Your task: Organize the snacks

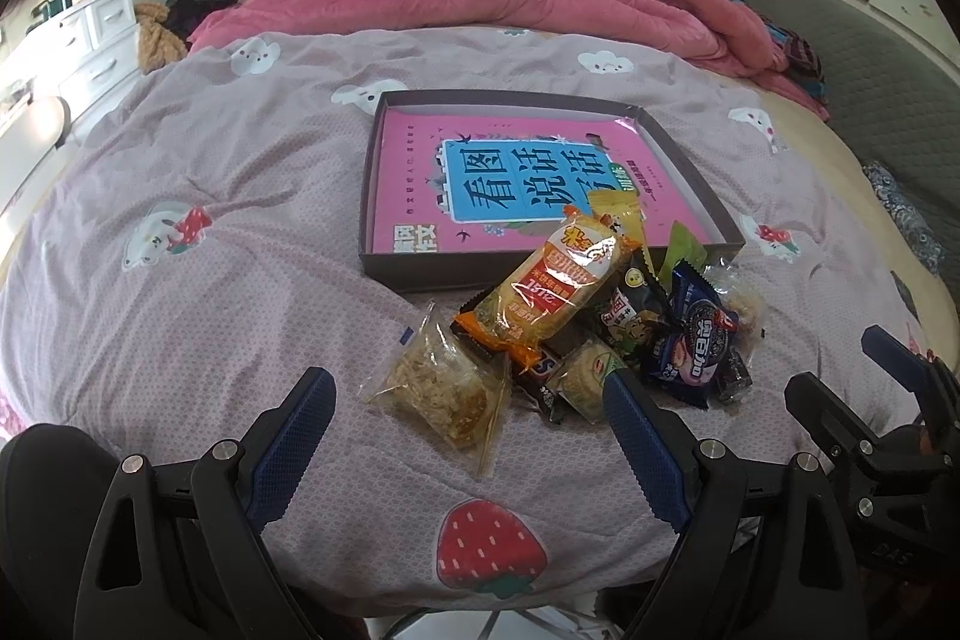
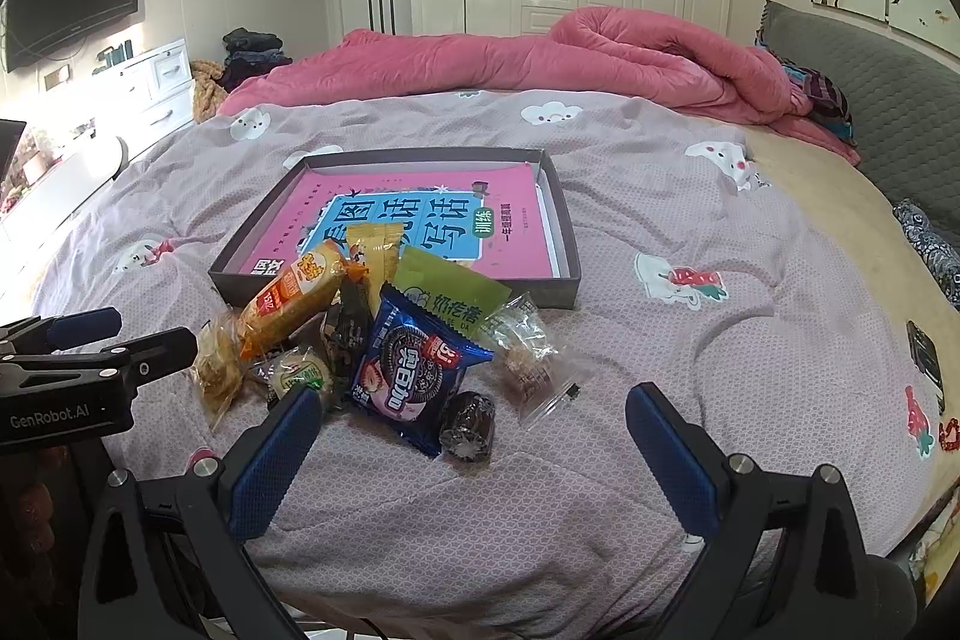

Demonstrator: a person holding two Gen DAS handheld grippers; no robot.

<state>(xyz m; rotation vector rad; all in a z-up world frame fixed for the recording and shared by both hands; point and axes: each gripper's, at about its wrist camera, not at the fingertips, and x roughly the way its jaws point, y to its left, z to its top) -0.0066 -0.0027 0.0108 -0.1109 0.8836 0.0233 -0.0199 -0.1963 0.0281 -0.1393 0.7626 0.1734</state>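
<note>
A pile of wrapped snacks lies on the bed in front of a shallow dark box (image 1: 393, 275) (image 2: 396, 152) that holds a pink book (image 1: 408, 172) (image 2: 510, 208). The orange bread pack (image 1: 558, 292) (image 2: 288, 298) leans on the box's near edge. A clear bag of flaky pastry (image 1: 444, 394) lies nearest my left gripper (image 1: 468, 400), which is open just short of it. The blue cookie pack (image 2: 414, 370) (image 1: 696, 340) and a dark round candy (image 2: 468, 427) lie ahead of my right gripper (image 2: 474, 418), which is open and empty. A green pack (image 2: 450, 292) and a clear bag (image 2: 534, 364) sit behind.
A lilac quilt (image 1: 210, 316) with strawberry and rabbit prints covers the bed. A rolled pink blanket (image 2: 600, 58) lies at the far end, a grey headboard (image 2: 870, 100) on the right. A phone (image 2: 924, 358) rests at the right. White wardrobes and drawers stand beyond.
</note>
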